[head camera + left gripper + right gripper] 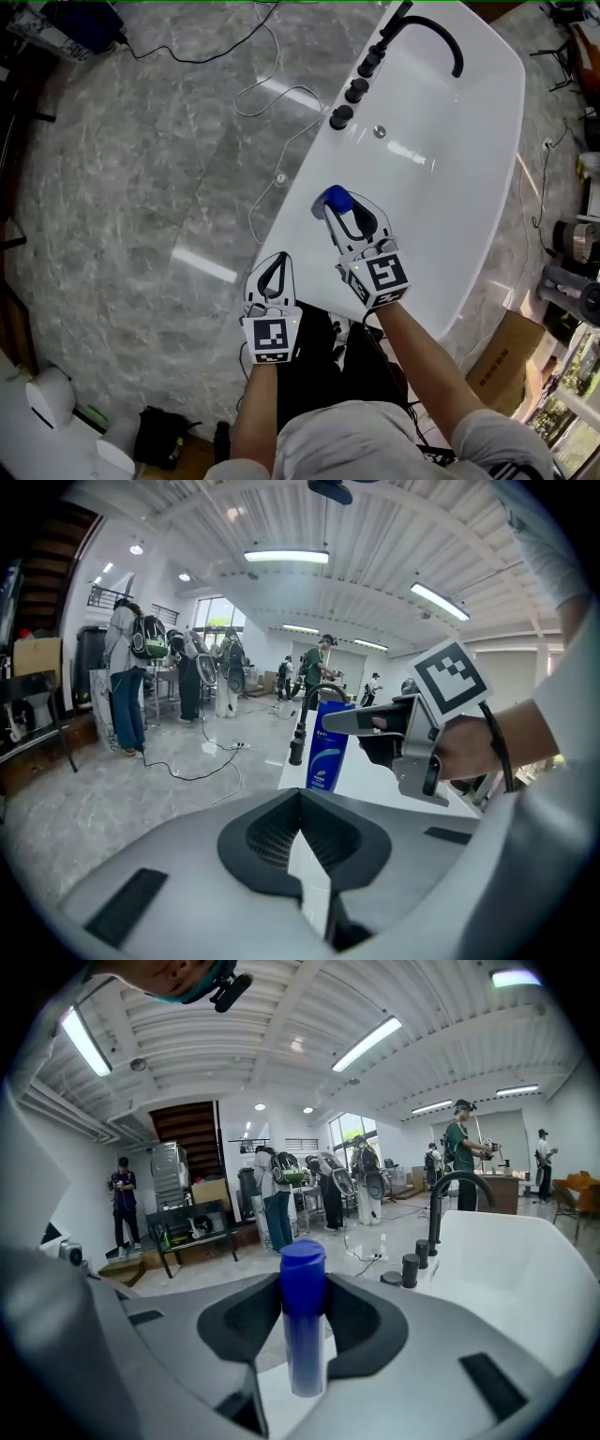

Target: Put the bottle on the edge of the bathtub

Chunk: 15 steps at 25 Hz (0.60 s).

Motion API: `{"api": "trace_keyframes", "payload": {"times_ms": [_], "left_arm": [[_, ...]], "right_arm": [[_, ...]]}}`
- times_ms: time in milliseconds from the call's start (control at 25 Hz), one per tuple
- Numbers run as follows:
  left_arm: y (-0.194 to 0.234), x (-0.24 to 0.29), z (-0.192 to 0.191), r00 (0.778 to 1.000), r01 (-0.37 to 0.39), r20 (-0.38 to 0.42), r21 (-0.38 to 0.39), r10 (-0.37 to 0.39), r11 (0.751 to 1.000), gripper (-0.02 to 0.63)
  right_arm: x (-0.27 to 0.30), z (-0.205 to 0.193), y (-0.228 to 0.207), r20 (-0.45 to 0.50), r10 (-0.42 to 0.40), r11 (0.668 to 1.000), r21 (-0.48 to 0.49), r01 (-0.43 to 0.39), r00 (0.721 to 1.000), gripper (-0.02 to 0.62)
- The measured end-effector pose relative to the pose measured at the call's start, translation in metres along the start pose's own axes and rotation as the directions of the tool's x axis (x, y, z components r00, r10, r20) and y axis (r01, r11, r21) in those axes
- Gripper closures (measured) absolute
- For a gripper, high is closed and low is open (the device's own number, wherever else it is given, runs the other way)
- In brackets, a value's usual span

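A blue bottle with a blue cap stands upright between the jaws of my right gripper, which is shut on it near the top. The bottle is over the left rim of the white bathtub. In the left gripper view the bottle has its base at the rim; I cannot tell whether it rests there. The right gripper view shows the bottle filling the gap of that gripper. My left gripper is shut and empty, low beside the tub's near end, its own view facing the bottle.
A black faucet and several black knobs line the tub's far rim. White and black cables lie on the grey marble floor. A cardboard box sits right of the tub. People stand in the background.
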<state>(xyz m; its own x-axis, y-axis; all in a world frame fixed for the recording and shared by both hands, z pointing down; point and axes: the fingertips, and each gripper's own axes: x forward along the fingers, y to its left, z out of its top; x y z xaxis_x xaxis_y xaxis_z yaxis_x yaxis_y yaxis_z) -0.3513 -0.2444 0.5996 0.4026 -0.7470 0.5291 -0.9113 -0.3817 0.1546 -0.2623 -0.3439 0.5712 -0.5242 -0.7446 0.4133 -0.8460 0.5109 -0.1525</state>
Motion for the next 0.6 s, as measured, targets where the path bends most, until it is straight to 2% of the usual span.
{"api": "trace_keyframes", "payload": {"times_ms": [360, 600], "left_arm": [[0.007, 0.022, -0.014, 0.998, 0.055, -0.041, 0.026, -0.053, 0.998, 0.595], [0.012, 0.029, -0.020, 0.997, 0.059, -0.051, 0.007, -0.058, 0.998, 0.595]], "right_arm": [[0.049, -0.014, -0.026, -0.008, -0.060, 0.998, -0.010, 0.060, 0.998, 0.443], [0.072, -0.020, -0.036, -0.013, -0.080, 0.997, -0.014, 0.080, 0.997, 0.443]]}}
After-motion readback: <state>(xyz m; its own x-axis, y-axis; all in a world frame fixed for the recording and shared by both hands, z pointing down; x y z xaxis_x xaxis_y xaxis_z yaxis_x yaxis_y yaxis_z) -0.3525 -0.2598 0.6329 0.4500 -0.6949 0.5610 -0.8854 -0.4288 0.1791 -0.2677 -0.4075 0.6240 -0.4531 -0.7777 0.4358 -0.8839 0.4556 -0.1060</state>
